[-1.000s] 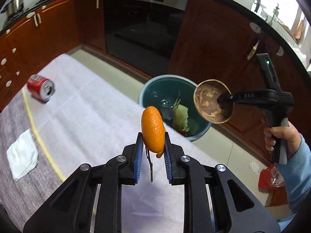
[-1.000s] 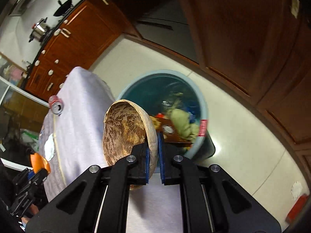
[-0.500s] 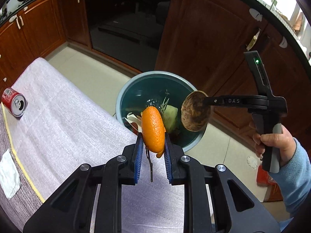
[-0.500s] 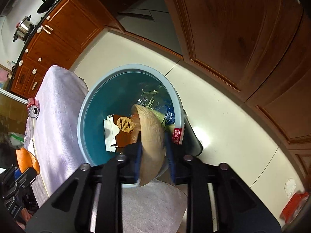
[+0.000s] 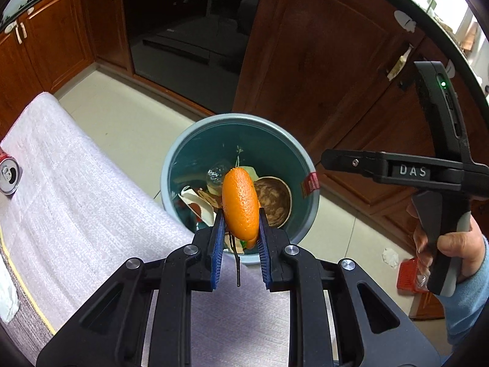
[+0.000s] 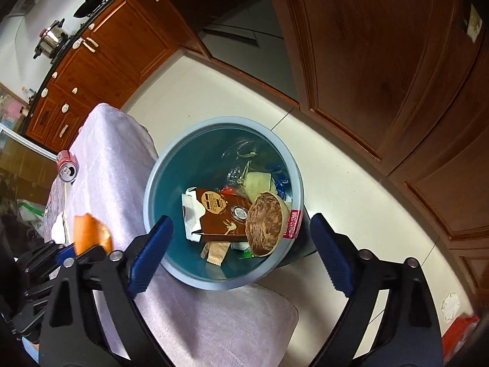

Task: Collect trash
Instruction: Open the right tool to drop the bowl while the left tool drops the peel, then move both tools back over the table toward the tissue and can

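Observation:
My left gripper [image 5: 239,229] is shut on an orange peel [image 5: 240,203] and holds it above the near rim of the blue trash bin [image 5: 183,150]. The peel also shows in the right wrist view [image 6: 88,233]. My right gripper [image 6: 241,253] is wide open and empty above the bin [image 6: 171,146]. Its closed-looking black arm also shows in the left wrist view [image 5: 328,159]. A brown coconut-shell bowl [image 6: 265,227] lies inside the bin on a brown carton [image 6: 214,214] and other trash. It also shows in the left wrist view [image 5: 276,202].
A red soda can [image 6: 66,166] lies on the white-clothed table [image 6: 101,165], also in the left wrist view [image 5: 9,174]. A white tissue [image 5: 6,293] lies at the table's left. Wooden cabinets [image 6: 382,61] and a dark oven [image 5: 189,30] stand behind the bin. A red object [image 5: 409,278] lies on the floor.
My right gripper opened and let the coconut-shell bowl drop into the bin. My left gripper moved forward with the orange peel, closer to the bin.

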Tool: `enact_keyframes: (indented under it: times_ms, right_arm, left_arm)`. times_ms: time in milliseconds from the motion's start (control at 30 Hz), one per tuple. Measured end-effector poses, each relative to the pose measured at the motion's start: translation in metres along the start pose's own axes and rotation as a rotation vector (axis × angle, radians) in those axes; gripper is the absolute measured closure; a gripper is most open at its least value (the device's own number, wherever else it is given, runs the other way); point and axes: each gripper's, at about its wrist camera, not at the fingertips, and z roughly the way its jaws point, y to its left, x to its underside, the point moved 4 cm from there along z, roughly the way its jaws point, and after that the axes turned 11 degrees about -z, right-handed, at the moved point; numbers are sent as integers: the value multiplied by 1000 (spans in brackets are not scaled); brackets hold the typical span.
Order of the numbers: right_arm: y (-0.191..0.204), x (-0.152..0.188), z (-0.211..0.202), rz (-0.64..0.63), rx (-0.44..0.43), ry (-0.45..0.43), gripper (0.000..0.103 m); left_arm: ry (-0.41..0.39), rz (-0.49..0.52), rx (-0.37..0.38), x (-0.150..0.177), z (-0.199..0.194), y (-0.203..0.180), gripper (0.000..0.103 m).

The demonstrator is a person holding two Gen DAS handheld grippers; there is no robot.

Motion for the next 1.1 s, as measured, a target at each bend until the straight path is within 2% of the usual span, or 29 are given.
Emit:
enact_keyframes:
  times_ms: [67, 333, 367, 400, 467, 633, 700, 800, 1100]
  right_arm:
    - [3, -1, -2, -11, 3, 5, 10]
    - [3, 1, -8, -1, 15, 16, 10]
    - [3, 1, -9, -1, 18, 16, 10]
    - [4, 2, -10, -2, 20, 16, 10]
    - [4, 2, -11, -1, 23, 15, 10]
    - [9, 2, -11, 3, 20, 22, 10]
    - [11, 1, -10, 4, 20, 23, 10]
    - [17, 1, -9, -1, 10, 26, 10]
    - [35, 5, -13, -17, 8, 36, 10]
  left_arm:
    - [0, 5, 1, -2, 4, -4, 82]
    - [15, 8, -3, -12, 17, -8, 81]
    - [17, 7, -4, -14, 19, -9, 76]
    - [18, 3, 4, -15, 20, -8, 58]
    - [-8, 0, -4, -13, 15, -8, 38]
    - [-16, -6, -8, -13, 9, -7, 24]
    - [-17, -12, -13, -11, 5, -4, 14]
    - [-36, -21, -18, -8, -3, 1, 7]
    - [-66, -56, -22, 0, -26, 17, 5]
